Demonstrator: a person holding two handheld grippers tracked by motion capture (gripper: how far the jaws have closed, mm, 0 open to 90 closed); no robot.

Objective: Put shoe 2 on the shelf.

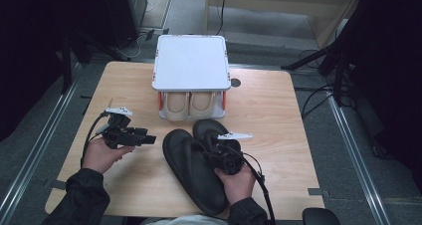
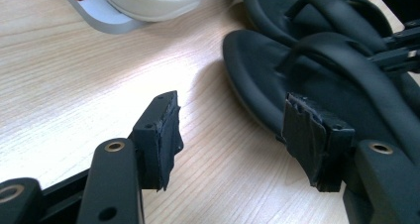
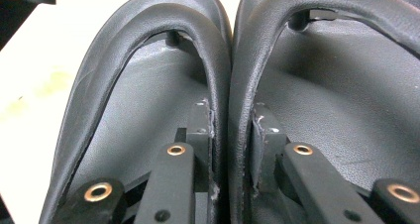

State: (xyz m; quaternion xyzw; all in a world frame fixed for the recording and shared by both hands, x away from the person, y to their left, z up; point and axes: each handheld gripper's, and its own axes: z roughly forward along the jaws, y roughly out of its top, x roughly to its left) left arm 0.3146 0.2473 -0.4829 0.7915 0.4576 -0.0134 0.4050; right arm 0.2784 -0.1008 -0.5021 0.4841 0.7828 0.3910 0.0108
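Two black flip-flop sandals (image 1: pixel 191 177) lie side by side on the wooden table (image 1: pixel 278 115), toes toward the rack. My right gripper (image 1: pixel 219 148) reaches in from the heel side. In the right gripper view its jaws (image 3: pixel 230 135) pinch the two inner straps together: the left sandal's strap (image 3: pixel 148 21) and the right sandal's strap (image 3: pixel 317 3) meet between the pads. My left gripper (image 1: pixel 148 138) hovers left of the sandals, pointing right. It stands open (image 2: pixel 235 135) over bare wood, with the nearer sandal (image 2: pixel 257 55) just beyond its right finger.
A white-topped shoe rack (image 1: pixel 191 60) stands at the table's far middle, a pair of beige shoes (image 1: pixel 189 105) on its lower shelf. Its grey base (image 2: pixel 94 13) and a beige shoe (image 2: pixel 148 1) appear in the left gripper view. Dark stands and cables surround the table.
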